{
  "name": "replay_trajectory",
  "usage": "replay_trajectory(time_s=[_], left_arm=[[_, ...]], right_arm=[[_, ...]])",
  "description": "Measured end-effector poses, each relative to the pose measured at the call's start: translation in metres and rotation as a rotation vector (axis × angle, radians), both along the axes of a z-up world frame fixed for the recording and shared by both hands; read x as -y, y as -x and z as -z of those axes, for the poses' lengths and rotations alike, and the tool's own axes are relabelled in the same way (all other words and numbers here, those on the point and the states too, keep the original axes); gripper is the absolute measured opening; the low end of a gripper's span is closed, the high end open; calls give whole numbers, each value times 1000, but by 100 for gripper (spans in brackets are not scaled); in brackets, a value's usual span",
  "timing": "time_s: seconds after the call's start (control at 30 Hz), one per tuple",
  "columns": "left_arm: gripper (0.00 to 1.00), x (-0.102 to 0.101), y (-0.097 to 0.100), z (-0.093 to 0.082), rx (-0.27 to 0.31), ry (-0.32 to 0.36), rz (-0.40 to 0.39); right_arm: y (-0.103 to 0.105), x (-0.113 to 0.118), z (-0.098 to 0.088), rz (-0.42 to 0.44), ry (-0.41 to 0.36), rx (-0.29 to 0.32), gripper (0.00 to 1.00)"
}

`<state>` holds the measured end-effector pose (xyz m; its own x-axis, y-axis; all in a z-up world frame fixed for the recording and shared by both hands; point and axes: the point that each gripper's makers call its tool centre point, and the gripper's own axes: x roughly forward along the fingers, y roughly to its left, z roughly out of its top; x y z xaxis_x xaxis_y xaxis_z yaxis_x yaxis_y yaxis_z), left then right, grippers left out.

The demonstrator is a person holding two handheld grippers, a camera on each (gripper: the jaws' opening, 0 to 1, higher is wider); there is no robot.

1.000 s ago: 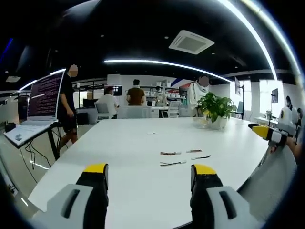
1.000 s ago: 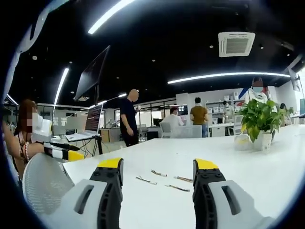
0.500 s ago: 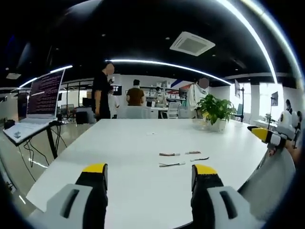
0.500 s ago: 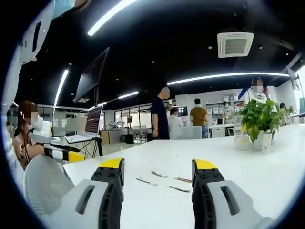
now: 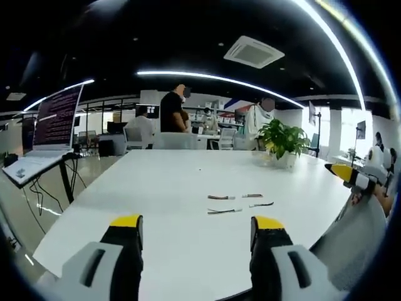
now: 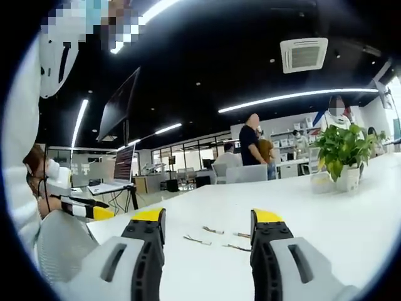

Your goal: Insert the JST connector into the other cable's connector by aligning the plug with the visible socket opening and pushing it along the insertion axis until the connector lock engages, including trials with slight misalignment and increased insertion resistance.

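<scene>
Several short cables with small connectors (image 5: pixel 233 204) lie loose on the white table (image 5: pixel 163 188), a good way ahead of my left gripper (image 5: pixel 197 223). The left jaws are open with nothing between them. In the right gripper view the same cables (image 6: pixel 216 237) rest on the table (image 6: pixel 313 213) between and beyond the jaws of my right gripper (image 6: pixel 207 217), which stands open and empty too. The right gripper's yellow tip (image 5: pixel 343 172) comes into the left gripper view at the right edge. The left gripper's yellow tip (image 6: pixel 99 213) enters the right gripper view from the left.
A potted plant (image 5: pixel 282 143) stands at the far side of the table, also the potted plant (image 6: pixel 341 157). A laptop on a stand (image 5: pixel 47 138) is left of the table. People stand and sit in the office behind, one in black (image 5: pixel 172 113) walking.
Both grippers have stayed open and nearly still. The person in black has walked to the right behind the table. The cables have not moved.
</scene>
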<state>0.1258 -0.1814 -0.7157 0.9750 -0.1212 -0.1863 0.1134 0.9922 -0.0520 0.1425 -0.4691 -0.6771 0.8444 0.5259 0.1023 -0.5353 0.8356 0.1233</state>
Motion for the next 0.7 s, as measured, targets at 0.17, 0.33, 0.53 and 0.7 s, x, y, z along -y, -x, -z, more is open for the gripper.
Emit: replay_trajectory(time_s=[0.17, 0.33, 0.53, 0.7], left_arm=[[75, 4, 1, 10, -62, -19, 28], [76, 1, 0, 9, -52, -4, 23], [88, 7, 4, 11, -113, 92, 61], [90, 5, 5, 11, -130, 102, 74]], right_arm=[[-1, 0, 6, -3, 16, -27, 50], [-2, 1, 10, 3, 30, -46, 50], [0, -4, 21, -48, 13, -152, 53], [-2, 1, 16, -14, 1, -138, 52]])
